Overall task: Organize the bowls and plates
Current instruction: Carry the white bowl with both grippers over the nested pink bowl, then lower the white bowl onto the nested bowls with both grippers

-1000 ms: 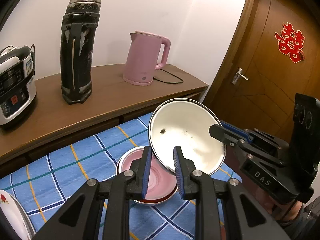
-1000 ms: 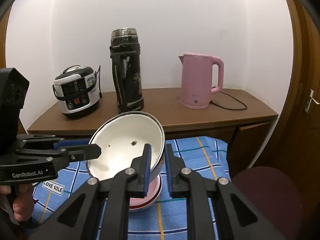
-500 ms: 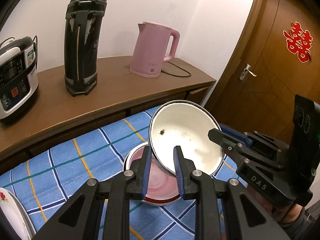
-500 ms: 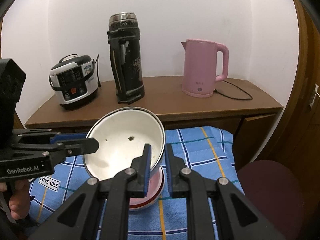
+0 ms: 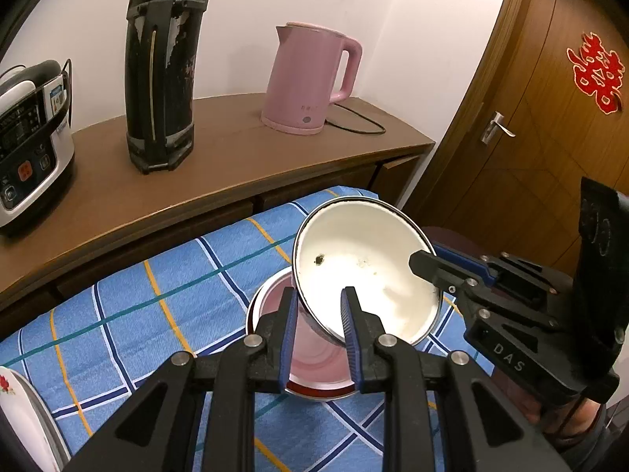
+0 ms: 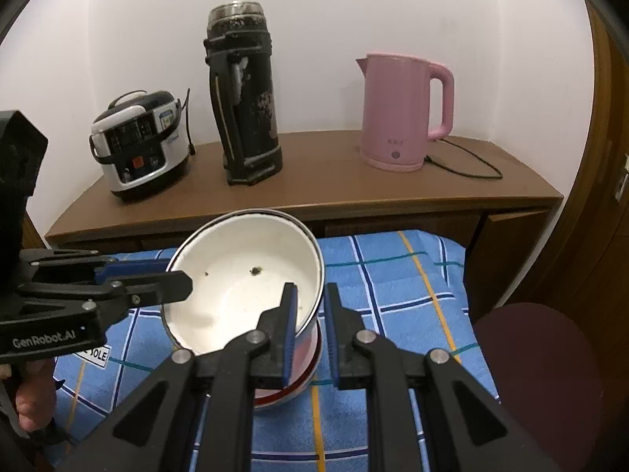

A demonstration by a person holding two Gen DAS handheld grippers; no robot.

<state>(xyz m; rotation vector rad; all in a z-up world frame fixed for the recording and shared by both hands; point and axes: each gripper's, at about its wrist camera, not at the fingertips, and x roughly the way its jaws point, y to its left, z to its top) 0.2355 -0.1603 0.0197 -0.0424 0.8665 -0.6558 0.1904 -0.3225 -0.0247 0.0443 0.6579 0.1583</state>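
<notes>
Left tongs (image 5: 319, 314): clamping the near rim of the white bowl (image 5: 365, 271)
Right tongs (image 6: 310, 314): clamping the opposite rim of that bowl
White bowl: sitting tilted at frame centre, over the pink bowl (image 5: 310, 358)
Pink bowl: resting on the blue checked cloth (image 5: 157, 295)

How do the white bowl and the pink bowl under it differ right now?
The white bowl is tilted and pinched at its rim by the left gripper and right gripper; the pink bowl sits flat on the blue checked cloth, ungripped. White looks larger and speckled. Both are round.
</notes>
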